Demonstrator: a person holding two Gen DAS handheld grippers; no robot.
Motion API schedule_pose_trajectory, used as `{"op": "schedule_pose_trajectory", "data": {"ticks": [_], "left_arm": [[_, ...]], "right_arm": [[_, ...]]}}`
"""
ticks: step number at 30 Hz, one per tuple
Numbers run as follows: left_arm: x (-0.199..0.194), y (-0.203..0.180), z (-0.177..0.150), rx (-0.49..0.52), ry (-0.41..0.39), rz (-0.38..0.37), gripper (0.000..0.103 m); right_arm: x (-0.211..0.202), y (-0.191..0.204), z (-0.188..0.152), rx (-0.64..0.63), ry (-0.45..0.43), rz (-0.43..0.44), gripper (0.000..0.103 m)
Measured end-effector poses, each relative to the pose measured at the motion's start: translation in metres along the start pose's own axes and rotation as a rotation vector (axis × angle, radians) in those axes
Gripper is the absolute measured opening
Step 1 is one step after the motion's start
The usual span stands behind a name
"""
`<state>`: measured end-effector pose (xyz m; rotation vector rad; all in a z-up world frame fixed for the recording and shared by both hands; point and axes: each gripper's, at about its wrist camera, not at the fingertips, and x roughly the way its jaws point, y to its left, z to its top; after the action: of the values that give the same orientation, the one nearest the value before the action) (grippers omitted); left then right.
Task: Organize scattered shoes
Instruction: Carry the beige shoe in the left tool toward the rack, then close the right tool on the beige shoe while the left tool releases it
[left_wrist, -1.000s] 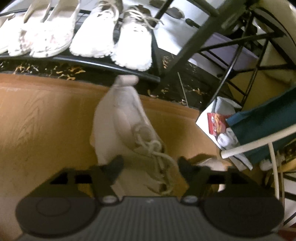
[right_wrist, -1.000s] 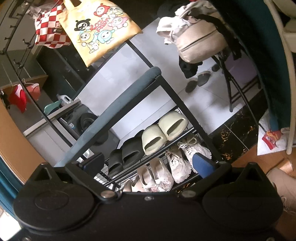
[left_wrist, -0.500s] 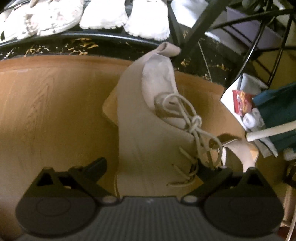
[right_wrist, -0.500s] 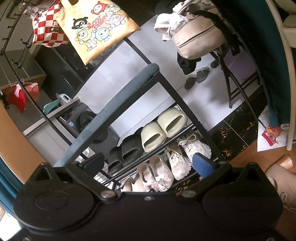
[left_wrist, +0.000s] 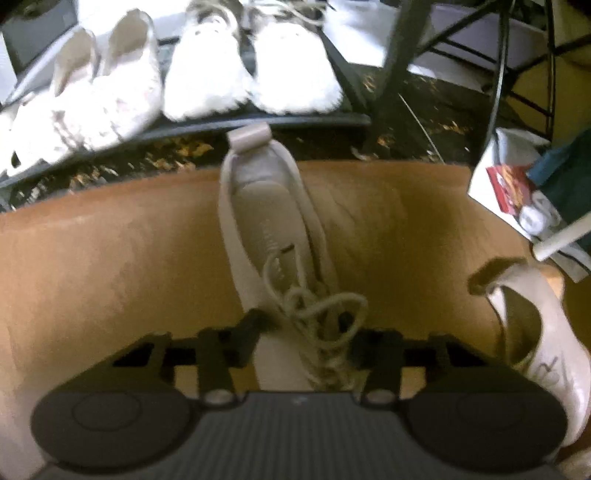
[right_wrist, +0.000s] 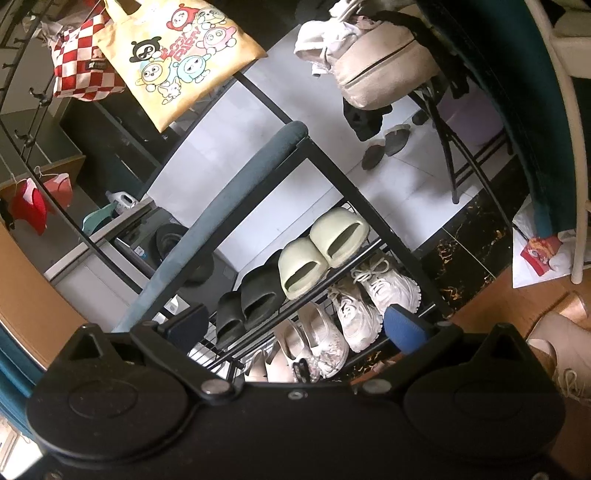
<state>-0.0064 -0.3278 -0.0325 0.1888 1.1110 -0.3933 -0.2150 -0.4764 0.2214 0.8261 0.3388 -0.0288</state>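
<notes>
A beige sneaker (left_wrist: 273, 236) lies on the wooden floor (left_wrist: 110, 258), heel toward 12 o'clock, gripped at its laces by the left gripper (left_wrist: 300, 325). Its mate (left_wrist: 532, 332) sits at 3 o'clock. Beyond stands the shoe rack (right_wrist: 332, 173). The right gripper (right_wrist: 295, 325) hovers wide, empty.

The yellow tote bag (right_wrist: 181, 59) hanging at the top of the right wrist view carries cartoon figures and pink lettering across its middle, too skewed to read with certainty. The red-and-white checked bag (right_wrist: 79, 64) beside it bears a small dark label whose characters are too small to read. Nothing else shows legible text.
</notes>
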Motion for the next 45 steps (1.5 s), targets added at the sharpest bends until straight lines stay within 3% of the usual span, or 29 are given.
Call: {"op": "schedule_pose_trajectory", "data": {"ticks": [8, 10, 15, 21, 24, 31, 35, 36, 39, 40, 41, 45], "left_arm": [[-0.006, 0.059, 0.002, 0.019, -0.007, 0.047, 0.031], [-0.007, 0.064, -0.004, 0.025, -0.015, 0.085, 0.031], [-0.011, 0.074, -0.014, 0.028, -0.03, 0.091, 0.031], [-0.021, 0.104, -0.031, -0.008, -0.041, 0.113, 0.031], [-0.029, 0.123, -0.042, -0.026, -0.041, 0.142, 0.029], [-0.049, 0.178, -0.064, -0.089, -0.073, 0.217, 0.028], [-0.052, 0.197, -0.065, -0.153, -0.093, 0.225, 0.028], [-0.052, 0.2, -0.066, -0.159, -0.097, 0.229, 0.031], [-0.057, 0.204, -0.072, -0.181, -0.099, 0.226, 0.056], [-0.06, 0.204, -0.073, -0.178, -0.1, 0.223, 0.074], [-0.068, 0.202, -0.075, -0.16, -0.123, 0.209, 0.082], [-0.115, 0.195, -0.084, -0.049, -0.244, 0.101, 0.082]], "right_arm": [[0.003, -0.004, -0.001, 0.025, 0.023, 0.002, 0.103], [0.005, -0.002, -0.002, 0.026, 0.032, -0.001, 0.103], [0.018, 0.005, -0.011, 0.008, 0.074, -0.006, 0.103], [0.046, 0.02, -0.032, -0.101, 0.136, -0.021, 0.103], [0.066, 0.033, -0.048, -0.15, 0.217, -0.008, 0.103], [0.102, 0.055, -0.07, -0.219, 0.278, 0.012, 0.103], [0.116, 0.069, -0.082, -0.278, 0.309, 0.007, 0.103], [0.121, 0.07, -0.086, -0.297, 0.316, -0.002, 0.103], [0.131, 0.069, -0.094, -0.319, 0.344, -0.029, 0.103], [0.134, 0.069, -0.096, -0.318, 0.353, -0.038, 0.103], [0.136, 0.068, -0.097, -0.317, 0.362, -0.046, 0.103], [0.143, 0.067, -0.103, -0.335, 0.385, -0.06, 0.103]]}}
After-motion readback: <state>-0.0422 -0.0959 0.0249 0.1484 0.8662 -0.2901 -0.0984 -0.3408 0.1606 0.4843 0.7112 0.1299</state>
